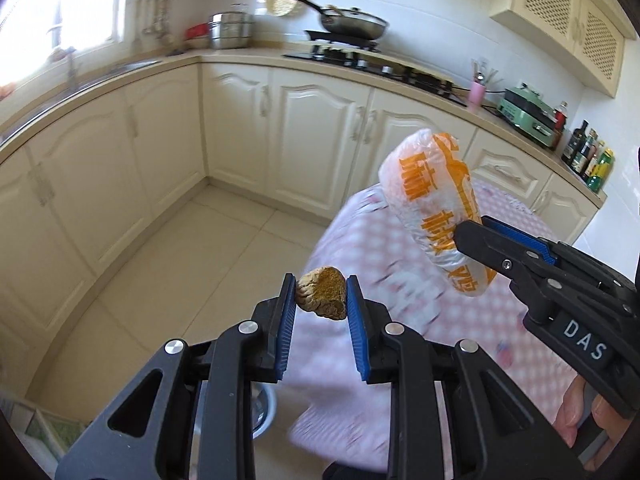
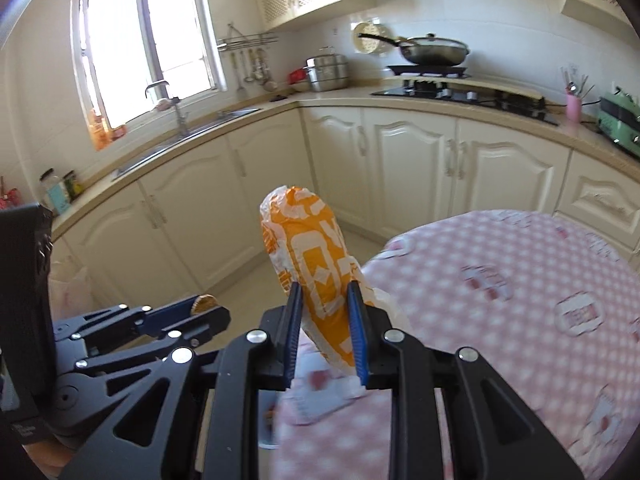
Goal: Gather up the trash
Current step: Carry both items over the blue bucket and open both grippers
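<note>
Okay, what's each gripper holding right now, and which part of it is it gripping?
The left gripper pinches a brown food scrap by its two sides. The right gripper clamps the orange-and-white wrapper near its lower end.

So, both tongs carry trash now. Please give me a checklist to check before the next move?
1. Left tongs grip brown crumbly food scrap: ok.
2. Right tongs grip orange-and-white plastic wrapper: ok.
3. Both pieces lifted off the pink checked tablecloth: ok.
4. Trash bin located: cannot tell.
5. Gap between the two tongs: ok, apart.
</note>
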`<state>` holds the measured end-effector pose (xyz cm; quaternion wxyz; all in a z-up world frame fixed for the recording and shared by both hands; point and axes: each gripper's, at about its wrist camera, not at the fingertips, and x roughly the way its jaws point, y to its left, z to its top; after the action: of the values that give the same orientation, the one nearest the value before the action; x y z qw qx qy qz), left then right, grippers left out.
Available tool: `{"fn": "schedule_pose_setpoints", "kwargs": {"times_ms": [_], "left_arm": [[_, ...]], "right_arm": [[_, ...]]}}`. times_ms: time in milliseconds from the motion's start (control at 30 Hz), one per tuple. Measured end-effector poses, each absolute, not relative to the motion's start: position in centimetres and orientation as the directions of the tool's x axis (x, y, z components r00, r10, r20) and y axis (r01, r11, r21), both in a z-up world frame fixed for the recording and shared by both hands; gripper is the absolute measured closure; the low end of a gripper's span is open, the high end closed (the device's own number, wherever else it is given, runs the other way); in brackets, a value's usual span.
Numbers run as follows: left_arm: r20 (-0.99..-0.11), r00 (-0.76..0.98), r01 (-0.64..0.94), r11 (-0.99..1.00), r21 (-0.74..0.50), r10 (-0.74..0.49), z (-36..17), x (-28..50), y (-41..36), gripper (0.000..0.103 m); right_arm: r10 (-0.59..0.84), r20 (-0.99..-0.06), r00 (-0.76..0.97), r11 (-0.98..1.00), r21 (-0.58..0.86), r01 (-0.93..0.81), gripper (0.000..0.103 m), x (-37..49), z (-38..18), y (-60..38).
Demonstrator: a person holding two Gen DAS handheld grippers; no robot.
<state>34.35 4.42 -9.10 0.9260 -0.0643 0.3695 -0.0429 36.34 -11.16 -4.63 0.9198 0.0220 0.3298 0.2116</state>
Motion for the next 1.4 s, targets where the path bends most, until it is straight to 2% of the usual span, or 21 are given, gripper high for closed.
{"fn": "schedule_pose_setpoints", "kwargs": {"times_ms": [233,433,667,867,933,1000,1033,1400], "left_arm": [[-0.712,0.701,-0.097,0.983,-0.158,-0.046,-12.3,30.4,12.6,0.080],[-0.758,0.652,-0.208,0.964,-0.165,0.011,-16.3,29.3,17.8,0.080],[-0.806,0.592,-0.232,0.955,-0.186,-0.013,-20.8,31.3,19.1,0.080],[-0.813,0.578,-0.204,0.954,-0.218,-0.062,-22.9,33.2,18.6,0.079],[-0.809,0.583,-0.188,0.955,-0.228,-0.078,-23.2,33.6,18.4,0.073],[-0.813,0.579,-0.187,0.960,-0.208,-0.063,-23.5,34.0,18.2,0.048],[-0.814,0.580,-0.199,0.962,-0.189,-0.040,-23.6,34.1,18.2,0.044],[-0.829,0.559,-0.231,0.961,-0.153,0.003,-23.9,33.2,19.6,0.037]], "right_arm": [[0.499,-0.636,0.589,0.852,0.234,-0.469,0.081,33.7,-8.0,-0.8],[0.515,-0.685,0.515,0.828,0.242,-0.506,0.081,32.7,-12.3,5.9],[0.473,-0.728,0.495,0.842,0.208,-0.498,0.081,33.7,-16.0,8.2],[0.439,-0.741,0.508,0.864,0.193,-0.464,0.081,35.6,-17.5,7.2],[0.425,-0.740,0.522,0.875,0.187,-0.447,0.081,36.2,-17.8,6.6],[0.423,-0.739,0.525,0.878,0.191,-0.439,0.081,36.6,-18.0,6.2],[0.421,-0.739,0.526,0.879,0.191,-0.436,0.081,36.7,-18.1,6.1],[0.432,-0.759,0.488,0.868,0.204,-0.452,0.081,37.0,-19.4,6.6]]}}
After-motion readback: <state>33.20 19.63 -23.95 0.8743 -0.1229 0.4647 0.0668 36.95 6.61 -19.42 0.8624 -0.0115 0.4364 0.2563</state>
